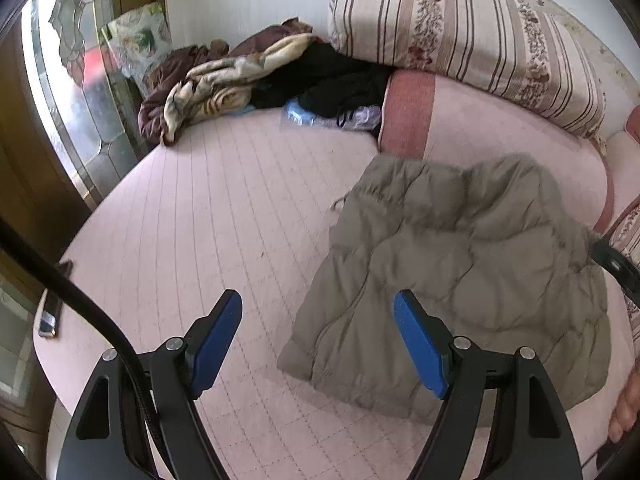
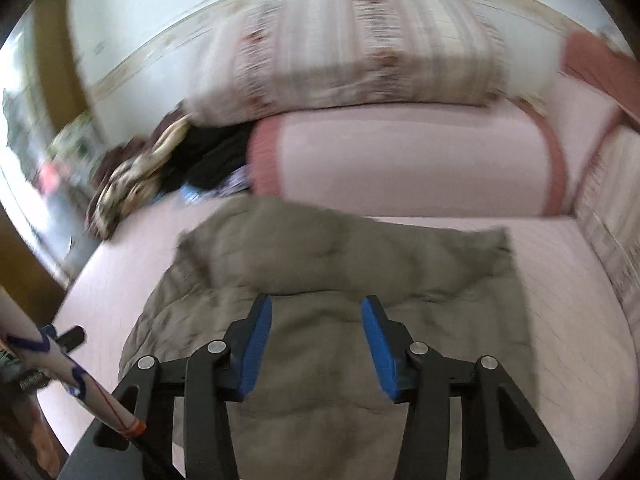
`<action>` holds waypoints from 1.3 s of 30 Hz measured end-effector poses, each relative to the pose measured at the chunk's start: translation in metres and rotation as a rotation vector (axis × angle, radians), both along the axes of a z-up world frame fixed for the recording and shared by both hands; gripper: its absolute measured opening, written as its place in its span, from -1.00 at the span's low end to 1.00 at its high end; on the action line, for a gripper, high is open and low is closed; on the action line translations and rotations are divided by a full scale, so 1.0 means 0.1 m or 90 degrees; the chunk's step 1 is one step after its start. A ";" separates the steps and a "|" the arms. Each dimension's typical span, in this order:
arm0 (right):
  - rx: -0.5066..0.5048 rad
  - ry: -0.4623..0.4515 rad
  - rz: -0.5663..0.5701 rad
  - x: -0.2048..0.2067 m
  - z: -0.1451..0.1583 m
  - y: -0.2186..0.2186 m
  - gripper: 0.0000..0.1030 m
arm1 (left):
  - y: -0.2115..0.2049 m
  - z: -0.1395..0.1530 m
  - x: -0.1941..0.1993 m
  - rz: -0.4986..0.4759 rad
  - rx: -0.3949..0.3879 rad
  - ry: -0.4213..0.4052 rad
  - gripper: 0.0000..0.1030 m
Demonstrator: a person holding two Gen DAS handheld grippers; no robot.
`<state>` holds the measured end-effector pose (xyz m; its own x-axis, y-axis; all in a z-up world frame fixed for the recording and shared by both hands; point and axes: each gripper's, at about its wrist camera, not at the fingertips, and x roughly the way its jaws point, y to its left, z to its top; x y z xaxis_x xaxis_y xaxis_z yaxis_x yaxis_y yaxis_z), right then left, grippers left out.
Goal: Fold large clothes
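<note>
Right wrist view: right claw (image 2: 317, 344) open, empty, directly over the olive puffer jacket (image 2: 320, 280) on the bed (image 2: 580, 320); left claw (image 1: 318, 342) open, jacket off to its right, so right is nearer.

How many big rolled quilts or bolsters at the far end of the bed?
2. A striped floral quilt lies on top against the wall; a pink bolster with a red band lies under it, just beyond the grey jacket. The clothes pile beside them may hide more.

Bare bedspread (image 1: 208, 208) left; clothes heap (image 1: 240, 80) beyond
</note>
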<state>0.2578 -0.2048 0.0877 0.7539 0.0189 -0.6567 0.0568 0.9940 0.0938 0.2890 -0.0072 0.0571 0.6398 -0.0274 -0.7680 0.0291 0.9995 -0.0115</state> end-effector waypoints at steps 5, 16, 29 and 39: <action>-0.050 0.044 -0.012 0.66 -0.44 0.31 -0.02 | 0.11 -0.25 0.08 0.009 -0.021 0.008 0.50; -0.116 0.089 -0.083 1.68 -1.07 0.15 0.24 | 0.19 -0.65 0.47 0.031 -0.034 0.021 0.50; -0.132 0.098 -0.113 1.83 -1.10 0.10 0.44 | 0.27 -0.69 0.49 0.045 0.007 -0.013 0.51; -0.143 0.092 -0.208 1.27 -0.92 -0.63 0.44 | 0.37 -0.72 0.47 0.065 0.018 -0.015 0.51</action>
